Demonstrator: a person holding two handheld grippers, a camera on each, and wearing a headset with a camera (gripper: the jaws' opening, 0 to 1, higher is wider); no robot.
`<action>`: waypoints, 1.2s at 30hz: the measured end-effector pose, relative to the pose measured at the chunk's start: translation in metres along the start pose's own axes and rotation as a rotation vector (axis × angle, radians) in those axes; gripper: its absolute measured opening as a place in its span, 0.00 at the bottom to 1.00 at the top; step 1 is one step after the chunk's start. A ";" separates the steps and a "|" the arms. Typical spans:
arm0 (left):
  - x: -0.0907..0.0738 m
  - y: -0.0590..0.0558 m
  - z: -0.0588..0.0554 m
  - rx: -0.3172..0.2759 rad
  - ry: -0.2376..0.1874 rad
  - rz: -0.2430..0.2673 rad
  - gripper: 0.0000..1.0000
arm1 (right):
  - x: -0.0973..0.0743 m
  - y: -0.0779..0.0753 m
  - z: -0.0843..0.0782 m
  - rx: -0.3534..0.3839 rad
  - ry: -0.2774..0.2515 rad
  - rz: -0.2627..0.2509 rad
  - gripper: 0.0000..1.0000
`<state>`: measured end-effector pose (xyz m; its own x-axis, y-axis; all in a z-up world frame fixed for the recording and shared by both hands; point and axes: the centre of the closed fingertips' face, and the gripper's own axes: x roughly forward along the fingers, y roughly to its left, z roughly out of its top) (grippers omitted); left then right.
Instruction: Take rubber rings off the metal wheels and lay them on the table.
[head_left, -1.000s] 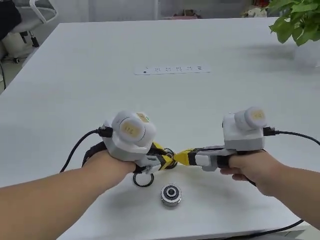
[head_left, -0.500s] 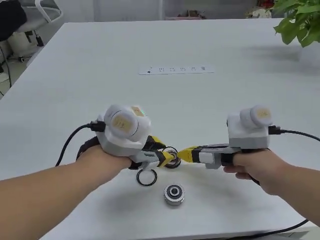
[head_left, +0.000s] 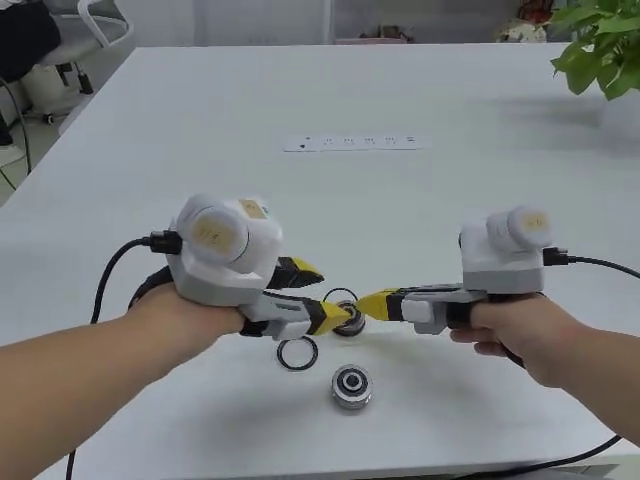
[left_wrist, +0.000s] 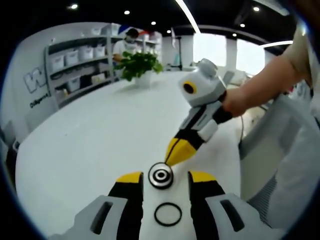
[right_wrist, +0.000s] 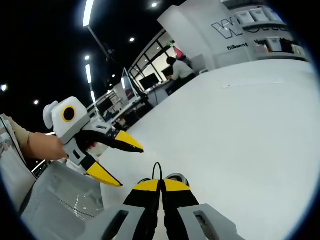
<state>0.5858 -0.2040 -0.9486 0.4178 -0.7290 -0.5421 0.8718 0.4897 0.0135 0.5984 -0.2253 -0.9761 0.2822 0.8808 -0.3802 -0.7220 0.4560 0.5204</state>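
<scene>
wheel (left_wrist: 161, 176) sits between the open, empty jaws of the left gripper (left_wrist: 166, 177), flat face toward them. right gripper (right_wrist: 161, 184), jaws closed, pinches its ring (right_wrist: 156, 171); the pull would run rightward.

Place: open-plan office or lab showroom.
Counter: broad white counter (head_left: 420, 90), with a socket strip (head_left: 350, 143) near its far edge.
Far corners: office chair (head_left: 95, 25), potted plant (head_left: 600, 45).
Background: shelves of white bins (left_wrist: 82, 60), monitors (right_wrist: 149, 80).
</scene>
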 end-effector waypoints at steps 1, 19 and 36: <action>-0.002 0.000 0.000 0.000 0.000 0.000 0.37 | 0.000 0.001 0.001 -0.001 0.000 0.001 0.00; -0.047 0.001 0.001 0.000 -0.025 0.028 0.56 | 0.007 0.026 0.008 -0.021 0.005 0.045 0.00; -0.078 0.001 -0.013 -0.024 -0.022 0.074 0.64 | 0.028 0.041 -0.003 -0.037 0.072 0.092 0.00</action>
<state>0.5503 -0.1406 -0.9171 0.4868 -0.7007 -0.5215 0.8321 0.5537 0.0327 0.5749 -0.1829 -0.9678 0.1684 0.9069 -0.3863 -0.7662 0.3670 0.5276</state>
